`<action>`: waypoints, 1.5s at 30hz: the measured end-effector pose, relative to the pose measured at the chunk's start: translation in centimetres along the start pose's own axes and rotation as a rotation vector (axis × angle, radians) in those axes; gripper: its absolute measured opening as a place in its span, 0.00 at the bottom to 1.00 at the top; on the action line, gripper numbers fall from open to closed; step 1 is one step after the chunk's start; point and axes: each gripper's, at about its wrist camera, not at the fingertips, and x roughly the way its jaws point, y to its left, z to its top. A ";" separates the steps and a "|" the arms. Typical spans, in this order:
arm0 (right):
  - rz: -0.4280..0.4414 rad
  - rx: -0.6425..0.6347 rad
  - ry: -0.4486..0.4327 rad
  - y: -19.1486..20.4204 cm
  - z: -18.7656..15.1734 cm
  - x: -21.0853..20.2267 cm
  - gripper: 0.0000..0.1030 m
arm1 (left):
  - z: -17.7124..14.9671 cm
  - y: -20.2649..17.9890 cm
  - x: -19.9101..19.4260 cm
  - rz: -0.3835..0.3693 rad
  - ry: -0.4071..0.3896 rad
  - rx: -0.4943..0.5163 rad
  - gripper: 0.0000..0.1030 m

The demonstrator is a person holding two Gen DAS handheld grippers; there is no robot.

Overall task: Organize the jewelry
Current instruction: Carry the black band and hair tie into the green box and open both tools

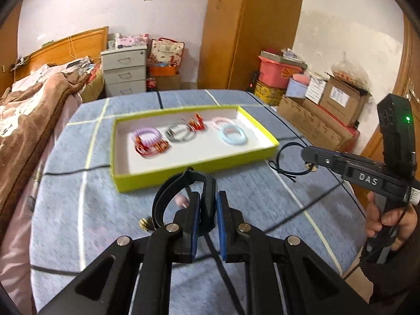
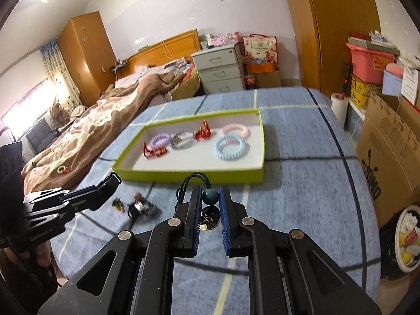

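A shallow yellow-green box (image 1: 157, 174) (image 2: 183, 176) lies on the blue cloth table. It holds purple (image 1: 147, 134), grey (image 1: 181, 132), pink (image 1: 223, 121) and light blue (image 1: 233, 134) coil hair ties and red clips (image 1: 197, 124). My left gripper (image 1: 208, 218) is shut on a black strap band (image 1: 170, 191), in front of the box. My right gripper (image 2: 210, 204) is shut on a dark cord hair tie with a teal bead (image 2: 210, 196). It shows in the left wrist view (image 1: 311, 166) with the cord hanging (image 1: 286, 162).
A gold ornament (image 1: 145, 224) (image 2: 118, 204) and a dark hair ornament (image 2: 140, 207) lie on the cloth near the left gripper. A bed (image 2: 105, 120) is to the left, cardboard boxes (image 2: 388, 144) to the right, a drawer unit (image 1: 124, 69) behind.
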 end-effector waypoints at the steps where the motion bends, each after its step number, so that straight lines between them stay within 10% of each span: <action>1: 0.006 0.000 -0.010 0.2 0.5 0.0 0.13 | 0.3 0.3 0.0 0.005 -0.004 -0.004 0.13; 14: 0.040 0.006 0.002 0.9 4.9 5.1 0.14 | 5.0 4.2 3.8 0.062 0.011 -0.031 0.13; 45: -0.057 -0.066 0.178 0.0 6.5 15.0 0.14 | 4.2 5.5 9.5 0.041 0.119 -0.079 0.13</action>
